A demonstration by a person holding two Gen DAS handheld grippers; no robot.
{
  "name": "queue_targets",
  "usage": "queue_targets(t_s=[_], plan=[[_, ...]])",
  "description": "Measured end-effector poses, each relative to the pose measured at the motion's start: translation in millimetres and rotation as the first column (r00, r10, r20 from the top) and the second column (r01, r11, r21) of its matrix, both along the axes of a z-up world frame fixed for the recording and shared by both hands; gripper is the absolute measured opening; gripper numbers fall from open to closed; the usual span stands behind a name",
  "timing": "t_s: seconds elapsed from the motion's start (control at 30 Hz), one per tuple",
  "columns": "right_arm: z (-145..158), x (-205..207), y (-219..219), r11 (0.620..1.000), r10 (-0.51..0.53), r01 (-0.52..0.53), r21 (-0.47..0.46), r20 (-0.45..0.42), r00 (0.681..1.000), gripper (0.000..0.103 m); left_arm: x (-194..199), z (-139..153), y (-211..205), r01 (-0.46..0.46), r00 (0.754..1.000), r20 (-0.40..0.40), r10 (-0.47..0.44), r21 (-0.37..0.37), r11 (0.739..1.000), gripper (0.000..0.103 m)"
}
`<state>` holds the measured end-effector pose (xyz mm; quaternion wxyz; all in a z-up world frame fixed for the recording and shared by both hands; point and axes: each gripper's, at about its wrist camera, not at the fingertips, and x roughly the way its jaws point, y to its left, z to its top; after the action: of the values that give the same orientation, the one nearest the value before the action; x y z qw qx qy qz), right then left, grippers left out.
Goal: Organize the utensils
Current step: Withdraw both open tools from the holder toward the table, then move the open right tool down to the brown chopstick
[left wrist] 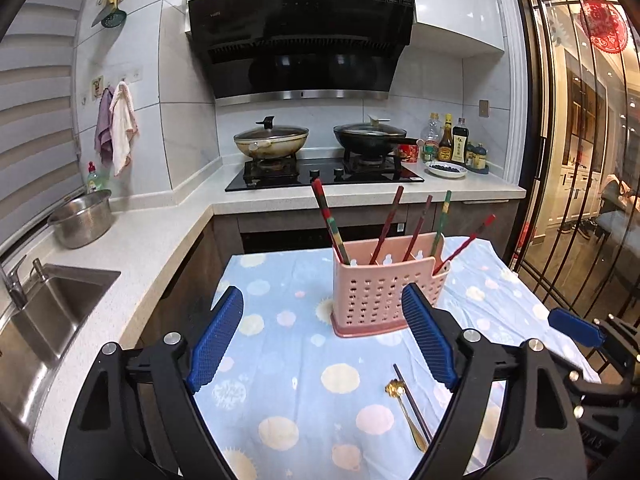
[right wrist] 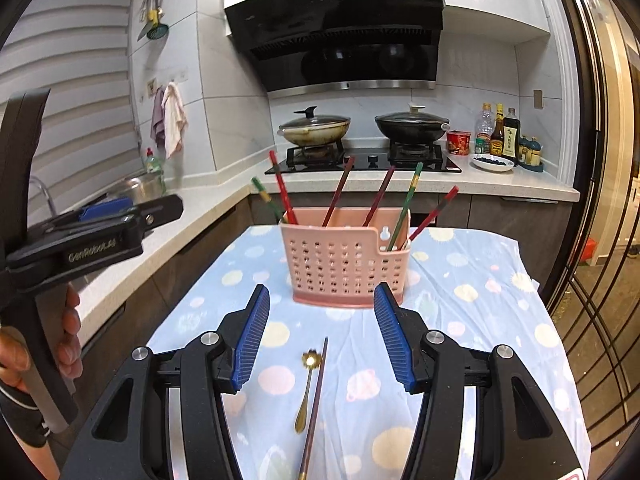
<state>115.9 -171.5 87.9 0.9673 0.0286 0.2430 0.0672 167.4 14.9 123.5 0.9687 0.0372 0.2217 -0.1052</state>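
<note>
Our right claw [right wrist: 322,336] stands open and empty above the cloth [right wrist: 472,320], and our left claw [left wrist: 322,336] gapes wider, also empty; between the right fingers a gold spoon [right wrist: 306,392] and a dark chopstick [right wrist: 316,400] lie side by side, touching, long axes running away from us toward the holder [right wrist: 344,260]. The spoon's flower-shaped bowl points to the holder; that pink, perforated holder stands upright beyond, six red-and-green chopsticks [right wrist: 404,208] leaning out.
</note>
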Motion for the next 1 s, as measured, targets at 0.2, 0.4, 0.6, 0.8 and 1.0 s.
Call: queue_targets(t_s=[0.2,0.4,0.6,0.8,1.0], plan=[[-23.4,-25.8,11.8,1.0,0.023,-0.023,-0.012,-0.048,0.999,0.053,-15.0,-17.1,3.8,-0.019,0.999,-0.027,0.019,0.009,1.0,0.079],[-63.8,-45.8,11.8,0.999,0.036,-0.034,0.018,-0.152,0.988,0.053,-31.7,-46.1,8.6,-0.029,0.996,-0.086,0.03,0.013,0.999,0.084],[-113.7,-61.0,11.0,0.999,0.038,-0.029,0.035,-0.282,0.959,0.053,-42.1,-87.0,13.9,-0.048,0.981,-0.189,0.052,0.028,0.998,0.084],[-145.7,-65.5,15.2,0.999,0.045,-0.033,0.043,-0.343,0.938,0.053,-49.3,-126.3,19.8,-0.057,0.955,-0.29,0.069,0.049,0.997,0.084],[-159.7,-60.4,22.0,0.999,0.051,-0.045,0.023,-0.366,0.929,0.052,-54.8,-145.1,22.8,-0.061,0.939,-0.334,0.078,0.062,0.996,0.084]])
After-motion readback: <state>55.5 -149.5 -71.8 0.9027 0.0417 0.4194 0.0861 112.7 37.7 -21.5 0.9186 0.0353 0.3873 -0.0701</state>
